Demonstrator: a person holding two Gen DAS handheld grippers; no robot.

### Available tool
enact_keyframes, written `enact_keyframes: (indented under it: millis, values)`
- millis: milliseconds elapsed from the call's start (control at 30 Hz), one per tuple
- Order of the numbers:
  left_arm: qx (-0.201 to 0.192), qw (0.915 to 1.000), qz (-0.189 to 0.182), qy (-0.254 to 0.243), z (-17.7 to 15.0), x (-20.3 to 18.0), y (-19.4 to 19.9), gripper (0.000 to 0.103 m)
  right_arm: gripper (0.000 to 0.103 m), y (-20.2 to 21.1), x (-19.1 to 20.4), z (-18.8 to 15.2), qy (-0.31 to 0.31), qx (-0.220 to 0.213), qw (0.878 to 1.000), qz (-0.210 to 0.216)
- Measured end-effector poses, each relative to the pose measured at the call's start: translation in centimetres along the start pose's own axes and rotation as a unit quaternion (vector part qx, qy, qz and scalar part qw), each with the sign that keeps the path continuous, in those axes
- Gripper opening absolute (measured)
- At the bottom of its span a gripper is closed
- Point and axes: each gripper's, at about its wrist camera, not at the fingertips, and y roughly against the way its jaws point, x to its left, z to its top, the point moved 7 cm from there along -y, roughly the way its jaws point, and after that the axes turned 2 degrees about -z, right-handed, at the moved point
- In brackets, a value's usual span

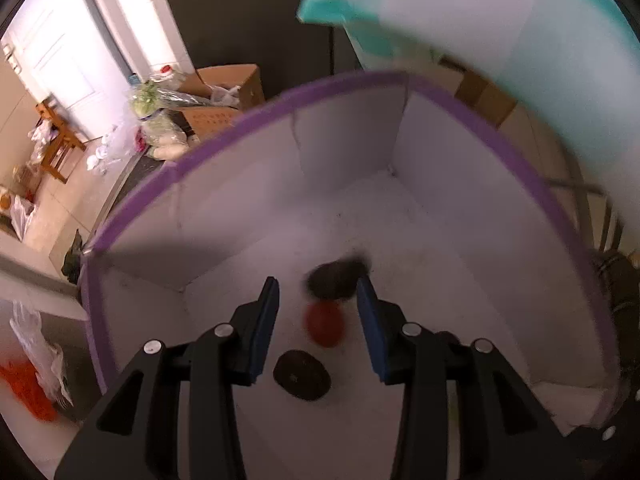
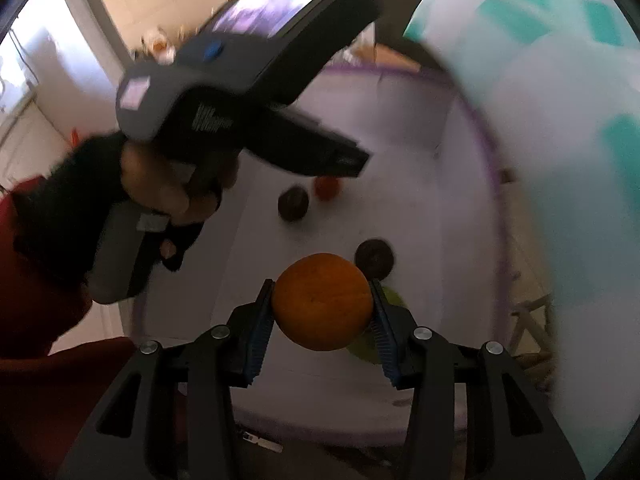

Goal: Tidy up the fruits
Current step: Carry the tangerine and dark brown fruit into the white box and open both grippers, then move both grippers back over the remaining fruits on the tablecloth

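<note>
A white box with a purple rim (image 1: 224,136) holds the fruit. In the left wrist view my left gripper (image 1: 318,304) is open above the box floor, with a blurred dark fruit (image 1: 334,278) between its fingertips, seemingly loose. A red fruit (image 1: 325,324) and another dark fruit (image 1: 302,374) lie below. In the right wrist view my right gripper (image 2: 322,312) is shut on an orange (image 2: 322,300) over the box (image 2: 476,128). Two dark fruits (image 2: 293,203) (image 2: 375,258), a red one (image 2: 326,187) and a green one (image 2: 394,298) lie inside. The left gripper body (image 2: 240,92) reaches in from the left.
A white and teal lid or sheet (image 1: 500,40) (image 2: 560,140) hangs over the box at the right. Cardboard boxes (image 1: 228,92), bags of greens (image 1: 154,100) and a wooden chair (image 1: 56,132) stand on the floor beyond.
</note>
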Motion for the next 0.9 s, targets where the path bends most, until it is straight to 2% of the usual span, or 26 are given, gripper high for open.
enact_keyframes:
  millis: [167, 333, 433, 500, 533, 633, 733, 833, 900]
  values:
    - [0.0, 0.9996, 0.003, -0.029, 0.1, -0.6, -1.4, 0.041, 0.046, -3.8, 2.5, -1.2, 0.055, 0.06, 0.997, -0.006]
    - [-0.004, 0.9994, 0.002, -0.033, -0.3, -1.3, -1.8, 0.042, 0.046, -5.2, 3.1, -1.6, 0.069, 0.086, 0.994, -0.01]
    - [-0.012, 0.9993, 0.007, -0.033, -0.3, -1.3, -1.7, 0.058, 0.048, -5.8, 3.0, -1.0, 0.058, 0.089, 0.994, -0.012]
    - [-0.019, 0.9993, 0.006, -0.032, -0.4, -1.3, -1.1, 0.067, 0.063, -5.4, 2.7, -0.5, 0.05, 0.077, 0.996, -0.013]
    - [-0.024, 0.9992, 0.005, -0.03, -0.3, -1.3, -0.9, 0.072, 0.065, -5.0, 2.7, -0.3, 0.048, 0.069, 0.996, -0.013]
    - [-0.031, 0.9992, 0.004, -0.026, -0.3, -1.3, -0.2, 0.077, 0.066, -3.7, 1.5, 0.0, 0.041, 0.04, 0.998, -0.018]
    - [-0.031, 0.9994, 0.0, -0.018, -0.2, -1.2, 0.0, 0.078, 0.066, -1.9, 1.0, 0.6, 0.032, 0.006, 0.999, -0.022]
    - [-0.033, 0.9994, -0.005, -0.012, 0.0, -1.2, 0.3, 0.078, 0.066, 1.1, 0.3, 1.5, 0.012, -0.043, 0.999, -0.019]
    - [-0.05, 0.9987, -0.005, -0.006, 0.4, -1.0, 1.4, 0.078, 0.07, 3.7, -0.8, 2.0, -0.004, -0.079, 0.997, -0.018]
